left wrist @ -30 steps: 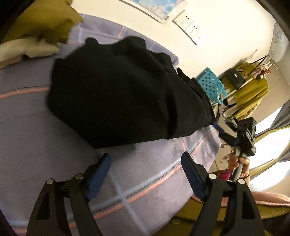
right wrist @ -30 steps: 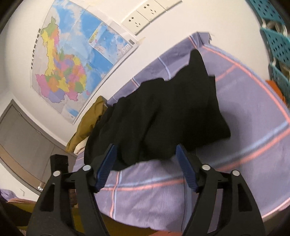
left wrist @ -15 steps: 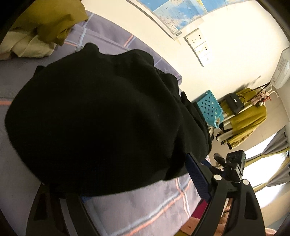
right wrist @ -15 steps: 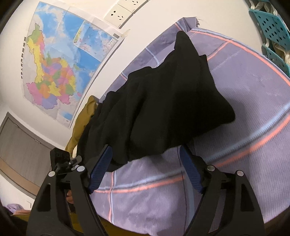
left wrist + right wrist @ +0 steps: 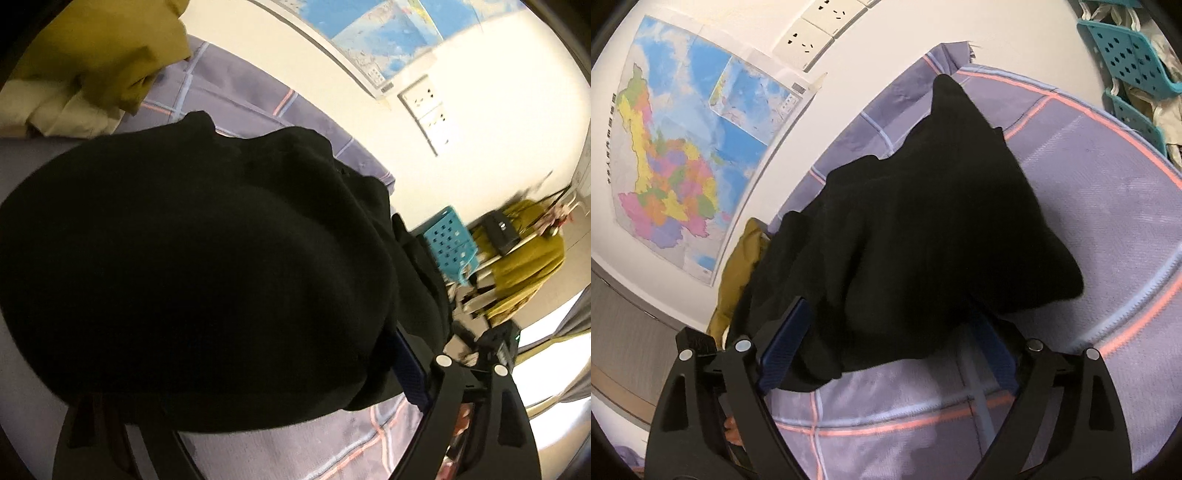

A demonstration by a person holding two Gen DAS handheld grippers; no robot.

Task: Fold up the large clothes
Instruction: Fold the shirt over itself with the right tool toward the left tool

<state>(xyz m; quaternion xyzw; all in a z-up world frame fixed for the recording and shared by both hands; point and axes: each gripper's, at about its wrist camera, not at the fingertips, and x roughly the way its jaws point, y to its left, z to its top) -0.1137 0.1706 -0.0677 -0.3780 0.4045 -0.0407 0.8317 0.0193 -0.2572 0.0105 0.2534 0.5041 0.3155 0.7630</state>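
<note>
A folded black garment (image 5: 207, 266) lies on the purple checked bed sheet (image 5: 303, 450). In the left wrist view it fills most of the frame and covers the tips of my left gripper (image 5: 258, 391); the jaws stand wide apart with the garment's near edge between them. In the right wrist view the same garment (image 5: 916, 251) lies across the sheet (image 5: 1108, 206). My right gripper (image 5: 886, 332) is open, its blue pads (image 5: 783, 347) on either side of the garment's near edge, which partly covers the right pad.
A yellow and cream pile of clothes (image 5: 92, 62) lies at the bed's far corner. A map (image 5: 683, 147) and wall sockets (image 5: 812, 33) are on the wall. A teal basket rack (image 5: 1134, 66) and a clothes rail with a mustard garment (image 5: 524, 258) stand beside the bed.
Both grippers have moved forward to the garment. Its near edge now lies between each pair of open jaws, where before the fingers were short of it.
</note>
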